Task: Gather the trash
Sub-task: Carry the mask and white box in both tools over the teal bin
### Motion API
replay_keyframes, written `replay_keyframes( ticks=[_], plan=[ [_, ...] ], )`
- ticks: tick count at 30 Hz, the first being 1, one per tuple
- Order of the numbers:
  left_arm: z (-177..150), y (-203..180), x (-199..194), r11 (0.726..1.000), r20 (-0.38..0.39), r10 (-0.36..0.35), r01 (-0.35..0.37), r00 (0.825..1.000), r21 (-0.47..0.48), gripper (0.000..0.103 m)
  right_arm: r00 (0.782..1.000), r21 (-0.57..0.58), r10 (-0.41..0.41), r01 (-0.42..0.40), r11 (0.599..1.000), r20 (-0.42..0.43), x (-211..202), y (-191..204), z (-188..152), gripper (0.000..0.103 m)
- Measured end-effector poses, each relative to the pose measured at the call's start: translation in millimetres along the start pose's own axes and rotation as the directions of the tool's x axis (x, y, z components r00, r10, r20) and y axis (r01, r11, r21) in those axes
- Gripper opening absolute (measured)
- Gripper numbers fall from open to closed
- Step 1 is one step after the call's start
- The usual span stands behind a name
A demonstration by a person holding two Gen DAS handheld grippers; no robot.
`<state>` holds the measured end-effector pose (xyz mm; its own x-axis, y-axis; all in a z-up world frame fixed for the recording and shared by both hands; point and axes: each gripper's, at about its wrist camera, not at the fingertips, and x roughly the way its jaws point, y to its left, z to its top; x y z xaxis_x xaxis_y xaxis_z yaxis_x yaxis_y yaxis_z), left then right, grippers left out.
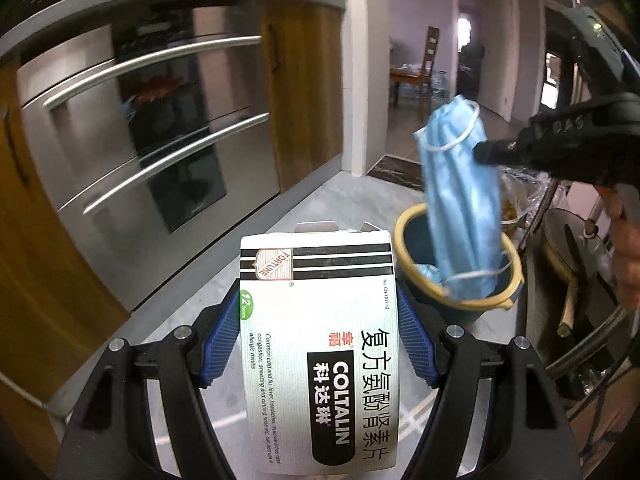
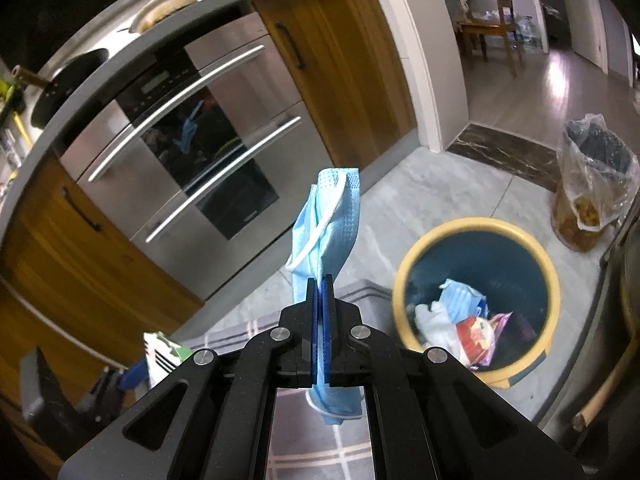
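Jaws first: the right gripper (image 2: 320, 292) has its jaws pinched tight on a blue face mask (image 2: 324, 224), and the left gripper (image 1: 320, 344) has its jaws spread wide and pressed on both sides of a white medicine box (image 1: 320, 352). Both hands are full, one thing each. The place for the trash is the blue bin with the yellow rim (image 2: 478, 224), standing on the grey floor (image 2: 420, 188). From the right jaws, the bin lies ahead, to the right and lower down, so the mask is not over the opening yet in that view. The mask hangs long and thin, top to bottom, with part sticking up past the jaws and part dangling under them. In the left wrist view the mask's low end hangs in front of the bin's mouth. The box points its long side away from the left jaws, toward the bin, which sits just past the box and a bit to the right. The right hand looks nearer to the bin, so I think the mask should go in first. I count one bin, one mask held, one box held, and some trash already inside the bin: one more blue mask, a white crumpled thing and a red wrapper. One clear plastic bag (image 2: 592, 184) with rubbish stands behind the bin. One steel oven (image 2: 192, 148) is under the bench (image 2: 160, 36).
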<state>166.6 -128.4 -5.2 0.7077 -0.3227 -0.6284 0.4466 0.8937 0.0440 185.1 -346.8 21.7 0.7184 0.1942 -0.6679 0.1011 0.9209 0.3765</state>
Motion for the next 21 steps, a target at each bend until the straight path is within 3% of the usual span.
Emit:
replay_keyframes(
  ticks=[11, 15, 21],
  plan=[
    [53.2, -49.6, 31.4, 0.989, 0.01, -0.129, 0.128, 0.992, 0.068, 0.071, 0.996, 0.116, -0.091, 0.088, 0.989, 0.019, 6.4, -69.7, 25.2, 0.003],
    [69.4, -75.1, 48.3, 0.979, 0.004, -0.183, 0.182, 0.983, 0.095, 0.071, 0.983, 0.185, -0.184, 0.176, 0.967, 0.024, 13.7, -112.7, 32.8, 0.003],
    [89.4, -106.3, 84.0, 0.96, -0.024, -0.267, 0.268, 0.963, 0.085, 0.071, 0.968, 0.236, -0.249, 0.239, 0.942, 0.013, 30.0, -154.8, 31.3, 0.003]
  ],
)
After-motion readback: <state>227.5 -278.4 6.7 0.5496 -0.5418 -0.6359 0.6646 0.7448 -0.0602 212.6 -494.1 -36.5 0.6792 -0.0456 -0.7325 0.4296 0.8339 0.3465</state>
